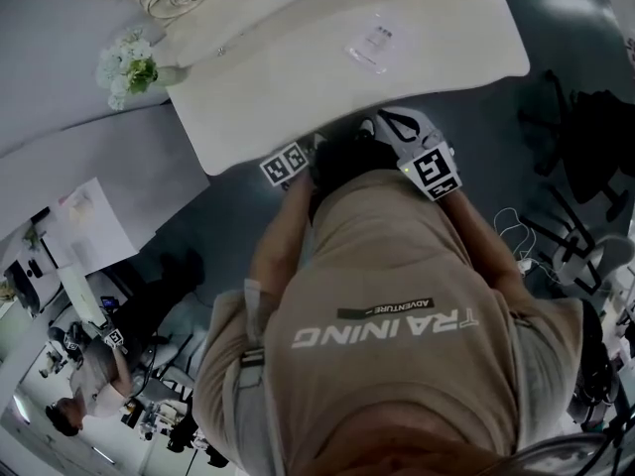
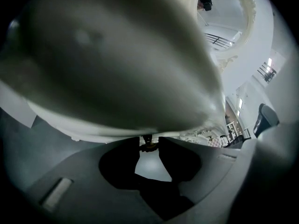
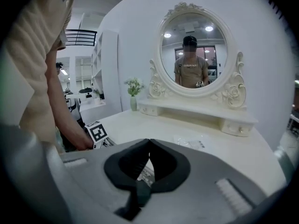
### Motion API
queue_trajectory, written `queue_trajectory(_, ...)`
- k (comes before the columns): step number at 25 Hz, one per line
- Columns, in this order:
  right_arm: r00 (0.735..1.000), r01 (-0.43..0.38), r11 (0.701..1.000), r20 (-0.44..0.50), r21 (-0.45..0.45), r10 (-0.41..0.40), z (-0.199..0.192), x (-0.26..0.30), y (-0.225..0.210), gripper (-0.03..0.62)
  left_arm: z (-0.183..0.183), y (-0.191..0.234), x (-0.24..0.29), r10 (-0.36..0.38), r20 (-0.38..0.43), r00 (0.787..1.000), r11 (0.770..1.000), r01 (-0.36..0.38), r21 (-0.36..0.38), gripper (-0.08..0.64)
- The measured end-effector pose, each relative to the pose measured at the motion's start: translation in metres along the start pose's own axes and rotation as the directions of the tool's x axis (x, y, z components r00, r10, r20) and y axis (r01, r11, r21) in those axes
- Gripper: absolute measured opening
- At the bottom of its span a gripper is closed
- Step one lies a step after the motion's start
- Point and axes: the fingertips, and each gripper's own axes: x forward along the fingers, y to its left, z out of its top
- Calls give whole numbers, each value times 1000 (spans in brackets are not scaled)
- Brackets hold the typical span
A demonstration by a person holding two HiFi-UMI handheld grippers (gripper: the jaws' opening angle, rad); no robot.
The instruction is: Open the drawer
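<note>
Two grippers sit at the front edge of the white dressing table (image 1: 298,77) in the head view.

Left gripper (image 2: 149,142): jaws closed in on a small brass drawer knob (image 2: 149,147). One tip sits either side of it, touching as far as I can see. The knob hangs from a pale curved panel (image 2: 117,78), probably the drawer front. That panel is blurred, hard up against the camera, and fills the top of the left gripper view. The drawer is tucked under the tabletop and hidden in the head view by the top and the person's arms. Can't tell if it's out at all.

Right gripper (image 3: 149,142): jaw tips pressed together, nothing between them. It is held above tabletop level beside the left one, not at the knob, and looks across the top at the oval mirror (image 3: 194,50). The left gripper's marker cube (image 3: 98,132) shows at lower left of that view.

On top: a vase of flowers (image 3: 134,90) at back left and a clear packet (image 3: 194,142) nearer the front.
</note>
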Motion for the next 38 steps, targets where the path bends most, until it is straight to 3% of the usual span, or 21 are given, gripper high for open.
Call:
queue_trajectory(7,999,36,999,33,34,-37,-3,-12,3,3,-16,-4,-5,2,-50,999,1000,-2,16,135)
queue_trajectory(18,994,105,993,19,57,-107,7,-36,43,3,-52,-3,-23,-41,-118,992,999,45,26,135)
queue_trajectory(30,985,170,985,-37,25,-169,13,-63,112,3,-79,6,-44,-73,-93,993,996,77,37,133)
queue_trajectory(38,986,162,985,-47,67,-159,7,-75,134,3,-99,7,-56,-100,-88,991,994,103,32,133)
